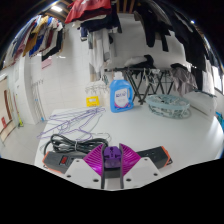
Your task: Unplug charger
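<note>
My gripper [112,160] is low over a white table [150,135]. Its two purple pads are drawn close together and press on a small violet block, the charger [112,153], from both sides. A black cable [63,146] lies on the table just left of the fingers and runs toward them. A tangle of thin white and grey cables [75,124] lies beyond it. No socket or power strip shows clearly.
A blue bottle [122,95] with a white label stands ahead of the fingers, a small yellow box [93,100] to its left. A teal basket and a dark wire rack [165,100] stand to the right. Clothes hang along the back.
</note>
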Motion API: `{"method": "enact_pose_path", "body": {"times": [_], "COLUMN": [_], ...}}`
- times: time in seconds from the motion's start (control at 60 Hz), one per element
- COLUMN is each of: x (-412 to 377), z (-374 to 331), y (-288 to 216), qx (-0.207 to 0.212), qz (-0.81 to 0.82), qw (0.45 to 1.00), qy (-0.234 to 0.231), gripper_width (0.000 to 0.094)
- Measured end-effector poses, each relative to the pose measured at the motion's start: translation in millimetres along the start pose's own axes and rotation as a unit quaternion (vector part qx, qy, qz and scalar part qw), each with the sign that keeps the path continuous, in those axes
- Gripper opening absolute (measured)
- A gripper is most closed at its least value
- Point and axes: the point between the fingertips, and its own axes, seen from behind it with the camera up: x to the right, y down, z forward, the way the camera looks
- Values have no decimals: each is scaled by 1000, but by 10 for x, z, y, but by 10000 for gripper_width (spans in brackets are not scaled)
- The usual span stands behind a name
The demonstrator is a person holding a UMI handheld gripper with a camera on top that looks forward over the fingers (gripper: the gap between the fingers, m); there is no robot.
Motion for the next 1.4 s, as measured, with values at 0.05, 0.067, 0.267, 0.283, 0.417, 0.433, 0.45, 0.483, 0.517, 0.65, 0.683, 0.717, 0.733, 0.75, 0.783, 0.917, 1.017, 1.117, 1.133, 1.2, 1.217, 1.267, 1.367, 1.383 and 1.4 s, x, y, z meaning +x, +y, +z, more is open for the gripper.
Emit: {"method": "enact_pose_path", "body": {"times": [0.05, 0.067, 0.267, 0.283, 0.417, 0.433, 0.45, 0.483, 0.517, 0.65, 0.683, 0.717, 0.733, 0.75, 0.783, 0.917, 1.017, 1.117, 1.133, 1.2, 1.217, 1.267, 1.367, 1.383, 1.4], "x": [91, -27, 120, 146, 667, 725, 846, 1106, 1335, 2534, 2581, 2772, 2835, 2925, 3092, 3346, 3389, 3390, 3392, 3442, 3452, 3417, 3343, 3321, 3308], "z": [-7, 12, -276, -337, -639, -674, -701, -748, -782, -849, -696, -640, -592, -559, -491, -191, -84, -18, -10, 3, -7, -81, -438, -532, -627], "y": [-46, -41, -760, -948, -2000, -2054, -2151, -2298, -2335, -2329, -2025, -1865, -1769, -1679, -1502, -694, -350, -160, -116, 12, 37, 46, -119, -159, -203], "qx": [-2, -4, 71, 89, 135, 137, 141, 146, 143, 115, 104, 90, 86, 78, 65, 2, -25, -40, -46, -70, -75, -82, -75, -73, -71], "qz": [-3, 3, 10, 12, 64, 67, 67, 71, 77, 64, 60, 50, 40, 29, 7, -24, -28, -34, -35, -27, -23, -15, -11, -13, -14], "qw": [1000, 1000, 996, 995, 988, 988, 988, 987, 986, 988, 989, 990, 991, 991, 992, 995, 995, 995, 994, 993, 993, 993, 995, 995, 995], "qy": [-9, -13, -44, -48, -24, -19, -12, 4, 17, 82, 90, 96, 99, 103, 109, 99, 93, 90, 90, 90, 90, 80, 68, 64, 62], "gripper_width": [153, 143, 124, 124, 124, 124, 124, 123, 124, 123, 124, 123, 123, 124, 125, 130, 156, 249, 267, 434, 525, 863, 846, 860, 861]}}
